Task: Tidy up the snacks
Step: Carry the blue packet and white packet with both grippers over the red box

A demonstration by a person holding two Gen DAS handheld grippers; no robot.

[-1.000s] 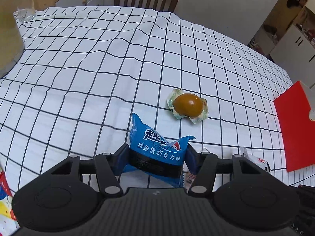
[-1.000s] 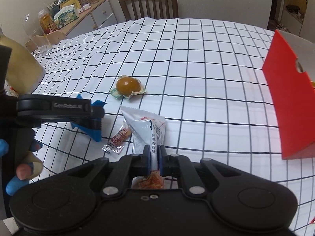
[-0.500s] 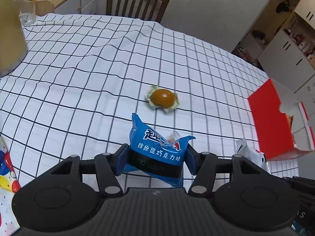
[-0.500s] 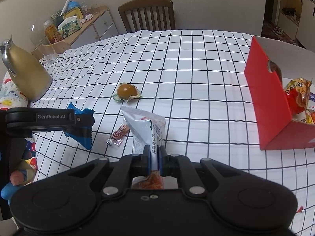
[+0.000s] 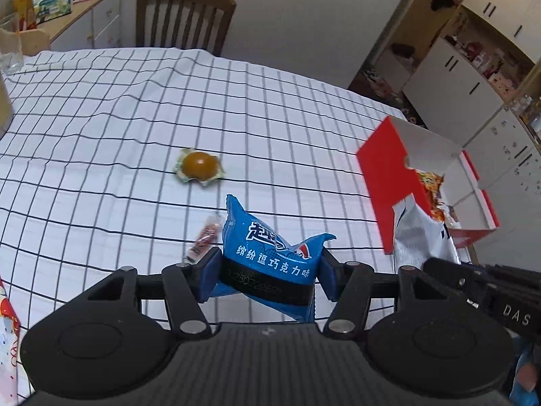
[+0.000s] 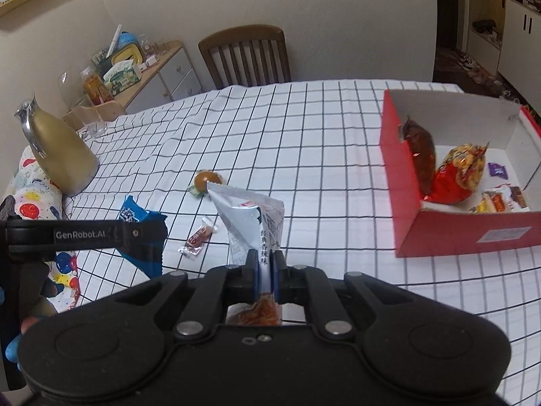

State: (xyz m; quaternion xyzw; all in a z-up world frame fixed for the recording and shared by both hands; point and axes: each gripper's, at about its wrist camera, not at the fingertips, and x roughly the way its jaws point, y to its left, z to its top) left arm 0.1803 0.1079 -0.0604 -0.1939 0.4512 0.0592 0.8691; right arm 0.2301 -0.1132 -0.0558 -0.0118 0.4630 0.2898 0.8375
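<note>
My left gripper (image 5: 267,270) is shut on a blue snack packet (image 5: 270,250) and holds it above the table; the packet also shows in the right wrist view (image 6: 142,216). My right gripper (image 6: 265,270) is shut on a silver-white snack bag (image 6: 250,223), also held above the table; the bag also shows in the left wrist view (image 5: 419,237). A red open box (image 6: 449,230) with several snacks inside stands at the right, and shows in the left wrist view (image 5: 389,182). A wrapped brown egg (image 5: 198,165) and a small red candy (image 5: 203,237) lie on the checked cloth.
A gold thermos jug (image 6: 57,155) stands at the table's left edge beside a glass (image 6: 91,125). A wooden chair (image 6: 247,54) is at the far side. A sideboard (image 6: 142,71) with clutter stands against the wall. A balloon-print cloth (image 6: 40,199) lies at the near left.
Both grippers have risen and pulled back with their packets. The red box has come fully into view at the right, its inside now showing.
</note>
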